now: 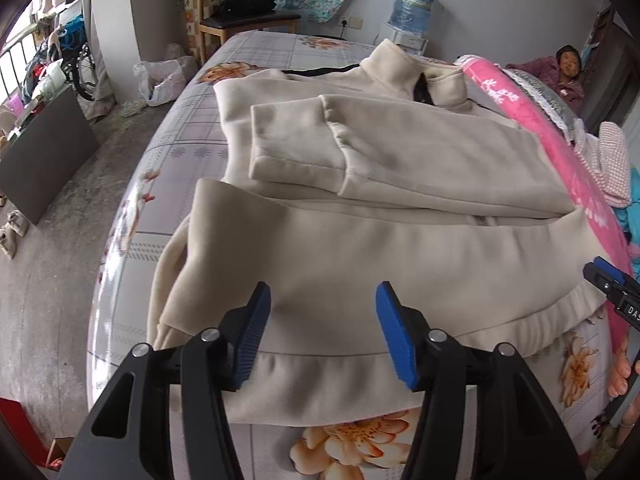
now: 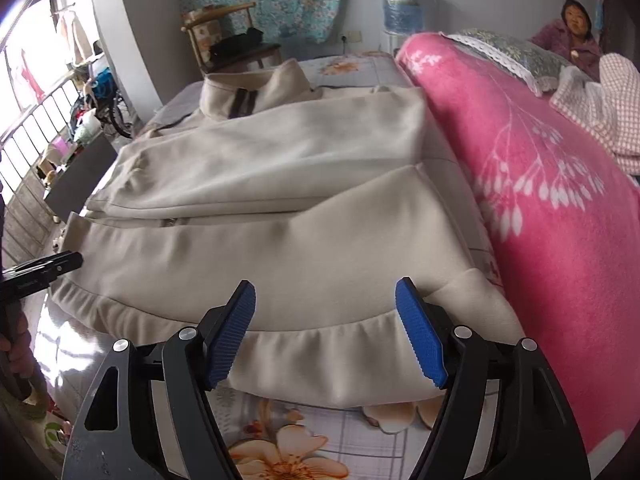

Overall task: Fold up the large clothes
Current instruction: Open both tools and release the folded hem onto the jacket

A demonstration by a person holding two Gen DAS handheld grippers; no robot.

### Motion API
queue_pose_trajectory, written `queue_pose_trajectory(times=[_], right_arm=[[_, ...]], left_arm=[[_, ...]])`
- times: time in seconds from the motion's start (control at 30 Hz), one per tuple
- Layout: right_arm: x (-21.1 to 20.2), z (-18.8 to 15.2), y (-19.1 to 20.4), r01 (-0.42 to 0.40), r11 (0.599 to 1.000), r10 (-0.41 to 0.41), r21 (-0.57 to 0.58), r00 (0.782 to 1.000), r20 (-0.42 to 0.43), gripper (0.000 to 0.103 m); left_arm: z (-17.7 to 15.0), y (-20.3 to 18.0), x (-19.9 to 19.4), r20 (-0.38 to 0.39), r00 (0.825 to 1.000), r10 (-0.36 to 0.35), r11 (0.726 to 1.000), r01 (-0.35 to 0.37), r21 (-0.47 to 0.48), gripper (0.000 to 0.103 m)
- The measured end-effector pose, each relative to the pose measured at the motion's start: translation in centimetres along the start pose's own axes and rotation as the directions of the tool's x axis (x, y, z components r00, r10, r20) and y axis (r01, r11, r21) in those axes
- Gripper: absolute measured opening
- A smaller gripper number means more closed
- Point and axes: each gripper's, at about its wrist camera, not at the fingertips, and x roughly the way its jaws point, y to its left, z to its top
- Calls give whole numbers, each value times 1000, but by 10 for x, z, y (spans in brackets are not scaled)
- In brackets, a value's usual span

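Left wrist view: a cream fleece zip-up jacket (image 1: 360, 208) lies on a bed with a floral grey sheet (image 1: 256, 56), sleeves crossed over its chest and the hem doubled up toward the middle. The left gripper (image 1: 322, 332) hovers just above that doubled hem, its blue-padded fingers (image 1: 256, 336) spread and pinching nothing.

Right wrist view: the right gripper (image 2: 324, 332) hangs over the same hem edge beside a pink floral blanket (image 2: 540, 200), fingers likewise spread and empty. A seated person (image 2: 572, 40) watches from beyond the bed.

The first upward fold looks just released. The next move probably calls for both grippers to take the folded edge again and carry it toward the collar.
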Motion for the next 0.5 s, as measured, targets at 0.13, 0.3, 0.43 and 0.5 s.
queue_pose_trajectory(times=[0.13, 0.3, 0.43, 0.5], right_arm=[[7, -4, -7, -11, 1000, 11, 9, 1000, -14, 69], [6, -3, -7, -15, 1000, 16, 14, 1000, -23, 70], [6, 0, -11, -52, 997, 54, 57, 998, -39, 76], [4, 4, -10, -81, 993, 85, 80, 995, -53, 82]], left_arm=[[1, 4, 13, -32, 998, 63, 998, -63, -6, 62], [2, -2, 18, -45, 994, 97, 995, -97, 11, 70], [5, -3, 20, -57, 995, 87, 996, -87, 8, 74], [8, -2, 18, -71, 994, 87, 996, -87, 8, 74]])
